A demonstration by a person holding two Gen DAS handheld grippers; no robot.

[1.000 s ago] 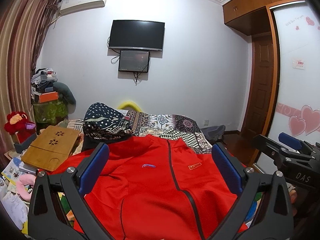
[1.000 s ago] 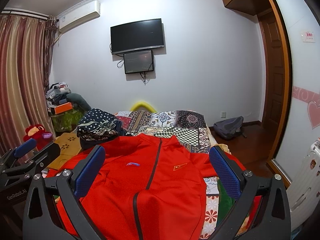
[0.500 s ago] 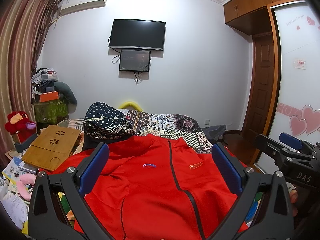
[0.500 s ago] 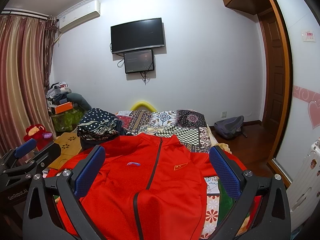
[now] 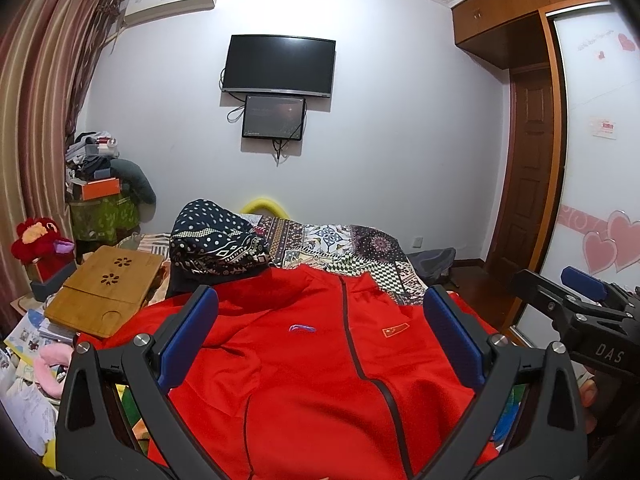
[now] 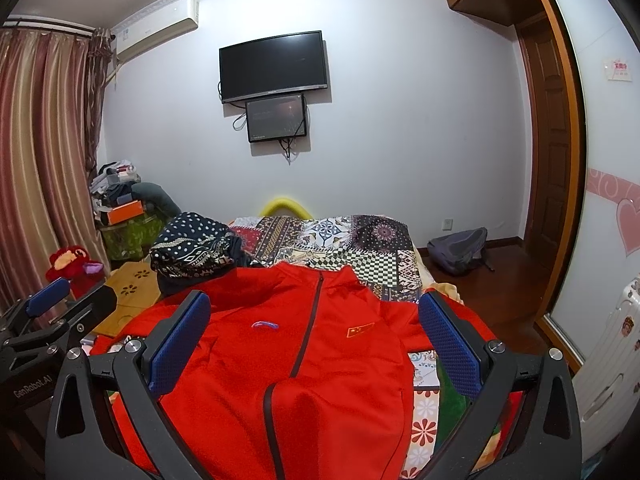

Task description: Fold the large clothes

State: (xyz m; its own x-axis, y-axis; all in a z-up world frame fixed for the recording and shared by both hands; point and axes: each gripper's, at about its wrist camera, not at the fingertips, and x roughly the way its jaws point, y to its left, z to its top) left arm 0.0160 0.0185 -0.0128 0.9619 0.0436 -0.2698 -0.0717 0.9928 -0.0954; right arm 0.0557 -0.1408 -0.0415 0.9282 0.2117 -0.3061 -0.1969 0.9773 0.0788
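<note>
Both grippers, left gripper (image 5: pixel 320 344) and right gripper (image 6: pixel 314 340), hover spread above the red jacket (image 5: pixel 304 360); pinch sleeves near its zipper-side shoulders evenly.

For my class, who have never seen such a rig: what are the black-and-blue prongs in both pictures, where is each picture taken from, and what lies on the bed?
Each picture comes from a camera mounted on a hand-held gripper, looking along its two blue-padded fingers. One shows the left gripper, the other the right gripper; both are open and hold nothing. A red jacket, zipped, lies spread front-up on the patterned bedcover. Behind it sits a dark dotted bundle of cloth.
</note>
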